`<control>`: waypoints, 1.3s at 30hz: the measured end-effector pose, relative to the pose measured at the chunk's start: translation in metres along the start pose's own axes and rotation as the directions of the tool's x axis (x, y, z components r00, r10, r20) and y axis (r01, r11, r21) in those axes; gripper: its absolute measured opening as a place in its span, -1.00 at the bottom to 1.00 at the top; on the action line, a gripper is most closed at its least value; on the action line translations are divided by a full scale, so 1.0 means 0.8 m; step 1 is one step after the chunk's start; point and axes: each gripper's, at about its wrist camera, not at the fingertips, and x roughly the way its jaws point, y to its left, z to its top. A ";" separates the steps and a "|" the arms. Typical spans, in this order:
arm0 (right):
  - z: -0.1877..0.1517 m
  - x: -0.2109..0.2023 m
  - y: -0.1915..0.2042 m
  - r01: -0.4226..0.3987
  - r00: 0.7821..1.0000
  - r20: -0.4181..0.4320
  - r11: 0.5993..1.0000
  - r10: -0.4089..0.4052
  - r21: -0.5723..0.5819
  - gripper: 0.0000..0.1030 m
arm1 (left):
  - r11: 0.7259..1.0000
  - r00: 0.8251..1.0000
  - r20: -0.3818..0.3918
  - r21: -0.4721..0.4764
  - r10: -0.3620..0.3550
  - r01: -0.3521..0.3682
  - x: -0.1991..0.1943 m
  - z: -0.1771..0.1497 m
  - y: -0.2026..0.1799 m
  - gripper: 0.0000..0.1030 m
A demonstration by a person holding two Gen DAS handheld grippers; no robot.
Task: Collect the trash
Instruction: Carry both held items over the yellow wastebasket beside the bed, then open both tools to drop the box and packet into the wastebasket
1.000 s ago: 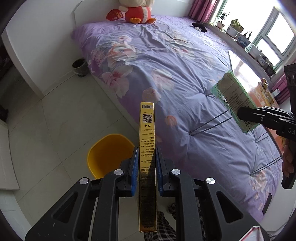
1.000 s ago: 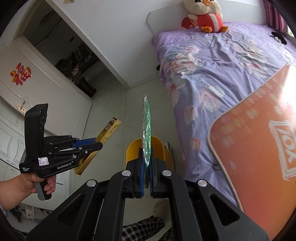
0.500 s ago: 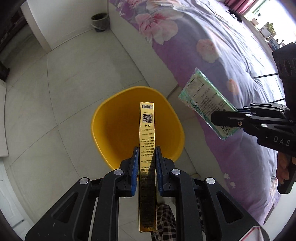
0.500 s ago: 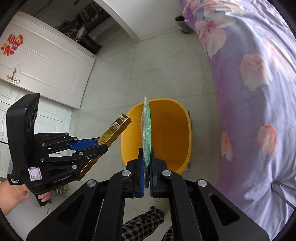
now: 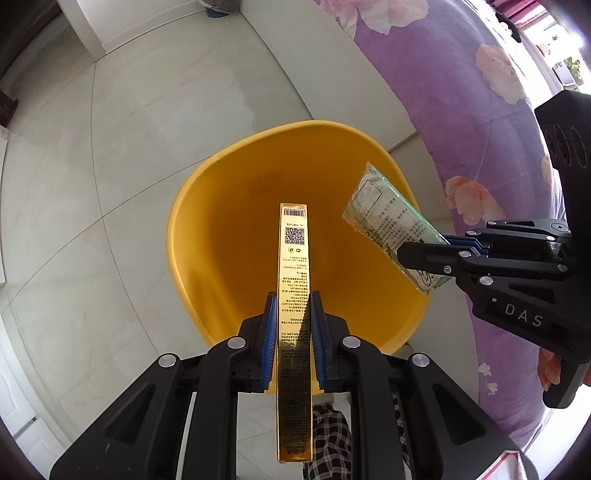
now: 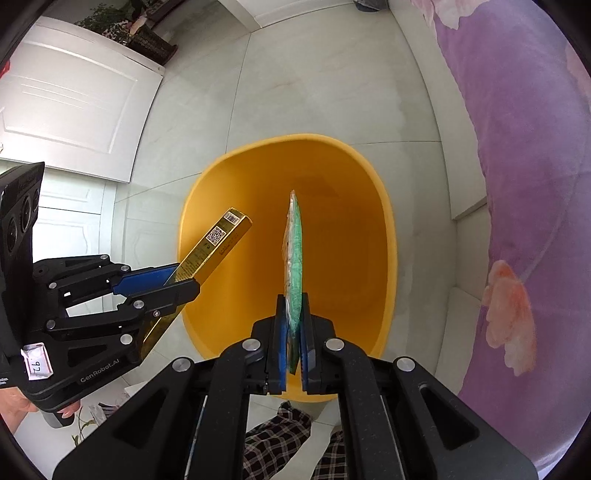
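Observation:
A yellow bin (image 5: pixel 229 236) stands on the tiled floor beside the bed; it also shows in the right wrist view (image 6: pixel 343 229). My left gripper (image 5: pixel 293 299) is shut on a long gold box (image 5: pixel 293 266), held over the bin's mouth; the box also shows in the right wrist view (image 6: pixel 214 240). My right gripper (image 6: pixel 293 302) is shut on a flat green packet (image 6: pixel 294 254), also over the bin. In the left wrist view the packet (image 5: pixel 388 221) hangs over the bin's right rim. The bin's inside looks bare.
The bed with a purple flowered cover (image 5: pixel 461 92) runs along the right, close to the bin. White cabinet doors (image 6: pixel 74 96) stand on the left. A small dark pot (image 5: pixel 218 5) sits on the floor far off. Plaid trouser legs (image 6: pixel 280 435) are below the grippers.
Both grippers have swung down from above the bed to over the yellow bin, which now fills the middle of both views. Both still hold their items.

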 end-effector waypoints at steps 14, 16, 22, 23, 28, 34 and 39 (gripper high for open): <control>0.004 0.001 -0.012 0.014 0.999 0.045 1.000 -0.015 0.025 -0.31 | 0.999 0.999 0.021 -0.005 0.037 -0.037 -0.014 -0.021 -0.009 0.05; 0.004 -0.006 -0.010 0.010 0.999 0.048 1.000 -0.011 0.027 -0.31 | 0.999 0.999 0.024 -0.007 0.043 -0.042 -0.021 -0.022 -0.009 0.05; -0.007 -0.048 0.000 -0.007 0.996 0.086 0.999 0.004 0.035 -0.31 | 0.999 0.998 0.046 -0.007 0.053 -0.052 -0.060 -0.023 -0.017 0.05; -0.009 -0.058 0.003 -0.008 0.995 0.095 0.999 0.004 0.038 -0.31 | 0.998 0.997 0.052 -0.003 0.056 -0.056 -0.069 -0.024 -0.019 0.05; -0.036 -0.126 0.023 -0.006 0.988 0.157 0.999 -0.002 0.047 -0.31 | 0.997 0.994 0.085 0.018 0.072 -0.073 -0.123 -0.035 -0.031 0.05; -0.093 -0.226 0.049 0.021 0.968 0.248 0.996 -0.041 0.082 -0.31 | 0.992 0.988 0.136 0.088 0.074 -0.086 -0.198 -0.052 -0.057 0.05; -0.162 -0.308 0.067 0.051 0.936 0.336 0.985 -0.104 0.164 -0.31 | 0.973 0.984 0.169 0.212 0.054 -0.090 -0.256 -0.067 -0.100 0.05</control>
